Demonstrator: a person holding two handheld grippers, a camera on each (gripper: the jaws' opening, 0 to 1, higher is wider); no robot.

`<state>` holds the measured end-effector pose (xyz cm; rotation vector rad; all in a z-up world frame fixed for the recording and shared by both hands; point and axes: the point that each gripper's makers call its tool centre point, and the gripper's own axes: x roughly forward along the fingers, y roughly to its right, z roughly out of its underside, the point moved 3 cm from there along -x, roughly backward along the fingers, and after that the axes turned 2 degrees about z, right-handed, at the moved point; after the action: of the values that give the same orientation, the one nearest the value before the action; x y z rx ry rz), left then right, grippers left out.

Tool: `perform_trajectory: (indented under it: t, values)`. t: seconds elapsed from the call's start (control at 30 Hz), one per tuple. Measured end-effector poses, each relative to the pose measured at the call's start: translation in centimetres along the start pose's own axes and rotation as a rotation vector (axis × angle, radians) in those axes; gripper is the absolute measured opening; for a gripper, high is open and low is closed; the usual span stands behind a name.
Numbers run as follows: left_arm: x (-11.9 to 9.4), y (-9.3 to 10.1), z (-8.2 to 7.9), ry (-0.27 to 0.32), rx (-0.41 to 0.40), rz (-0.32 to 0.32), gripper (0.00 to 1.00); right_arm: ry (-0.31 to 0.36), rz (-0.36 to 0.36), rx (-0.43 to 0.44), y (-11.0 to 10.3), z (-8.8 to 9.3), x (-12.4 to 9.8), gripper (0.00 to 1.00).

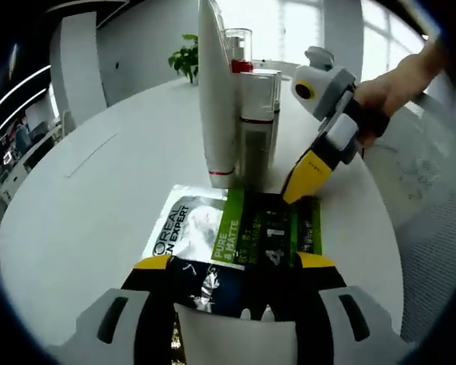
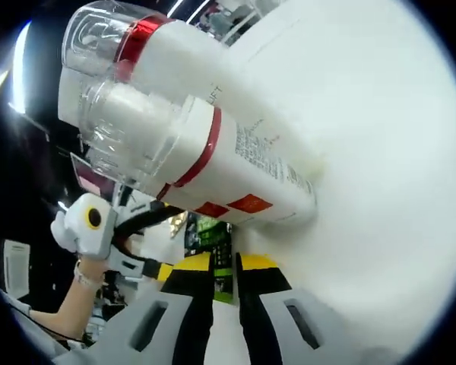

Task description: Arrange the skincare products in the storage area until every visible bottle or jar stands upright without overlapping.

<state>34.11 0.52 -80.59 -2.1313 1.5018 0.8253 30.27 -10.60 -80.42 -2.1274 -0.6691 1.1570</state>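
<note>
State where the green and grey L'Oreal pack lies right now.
In the left gripper view the L'Oreal pack lies flat on the white table, between the left gripper and the upright bottles, the right gripper at its far edge.

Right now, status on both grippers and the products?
Left gripper shut on the flat green-and-white pack. Right gripper pinching its far edge. Bottles upright on the white table just behind the pack.

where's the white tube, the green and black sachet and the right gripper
white tube (image 1: 215,91), left gripper view, middle of its body
green and black sachet (image 1: 247,232), left gripper view, green panel of its face
right gripper (image 1: 298,192), left gripper view, yellow jaw tips at the sachet's far edge
</note>
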Motion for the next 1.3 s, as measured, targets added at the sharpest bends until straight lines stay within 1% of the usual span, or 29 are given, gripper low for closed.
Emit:
perform_trajectory:
  t: [0.03,0.07,0.1,0.17,0.27,0.3,0.33,0.4,0.43,0.47,0.5,0.53,0.6,0.7,0.83,0.87,0.93,1.0,1.1,1.3]
  values:
    - [0.0,0.0,0.0,0.000,0.000,0.000,0.59,-0.002,0.008,-0.021,0.1,0.0,-0.2,0.10]
    - [0.0,0.0,0.0,0.001,0.002,0.000,0.59,-0.004,0.020,-0.071,0.1,-0.1,-0.4,0.10]
    - [0.0,0.0,0.0,0.000,0.002,-0.001,0.59,-0.008,0.022,-0.098,0.0,-0.1,-0.6,0.10]
    - [0.0,0.0,0.0,0.001,0.005,0.000,0.59,-0.019,0.006,-0.162,-0.7,0.1,-0.9,0.08]
    - [0.0,0.0,0.0,0.001,0.004,0.001,0.59,-0.029,-0.003,-0.298,-1.7,0.3,-0.9,0.08]
    - [0.0,0.1,0.0,0.001,0.003,0.002,0.59,-0.030,0.005,-0.327,-1.8,0.4,-0.9,0.08]
    - [0.0,0.2,-0.1,0.001,0.003,0.002,0.59,-0.031,-0.009,-0.372,-2.2,0.4,-0.7,0.08]
    - [0.0,0.2,-0.1,0.000,0.004,0.002,0.59,-0.051,0.015,-0.473,-2.4,0.6,-0.4,0.09]
    - [0.0,0.2,-0.1,0.000,0.004,0.002,0.59,-0.063,0.025,-0.563,-2.5,0.7,-0.2,0.10]
    - [0.0,0.2,-0.1,0.000,0.004,0.003,0.59,-0.077,0.041,-0.624,-2.1,0.5,0.0,0.10]
    - [0.0,0.2,-0.1,0.000,0.005,0.003,0.59,-0.080,0.071,-0.711,-1.9,0.3,0.1,0.12]
    - [0.0,0.2,-0.1,0.001,0.005,0.003,0.59,-0.086,0.078,-0.762,-1.9,0.4,0.2,0.13]
    - [0.0,0.4,-0.2,0.001,0.007,0.003,0.59,-0.103,0.087,-0.826,-1.8,0.5,0.4,0.12]
    - [0.0,0.4,-0.2,0.001,0.009,0.003,0.60,-0.119,0.092,-0.858,-1.7,0.9,0.8,0.12]
    - [0.0,0.2,-0.2,0.004,0.006,0.004,0.60,-0.142,0.101,-0.945,-1.6,1.4,1.2,0.12]
    - [0.0,0.2,-0.1,0.005,0.006,0.005,0.60,-0.154,0.113,-0.978,-1.5,1.5,1.2,0.11]
    - [0.0,0.2,-0.2,0.007,0.006,0.006,0.61,-0.149,0.117,-1.006,-1.4,1.6,1.3,0.10]
    - [0.0,0.1,-0.1,0.008,0.005,0.005,0.61,-0.132,0.112,-1.001,-1.4,1.6,1.5,0.10]
    - [0.0,0.3,-0.2,0.010,0.005,0.005,0.61,-0.119,0.109,-1.027,-1.5,1.5,1.6,0.10]
    - [0.0,0.1,-0.3,0.016,0.003,0.004,0.61,-0.109,0.114,-1.018,-1.4,1.2,1.7,0.11]
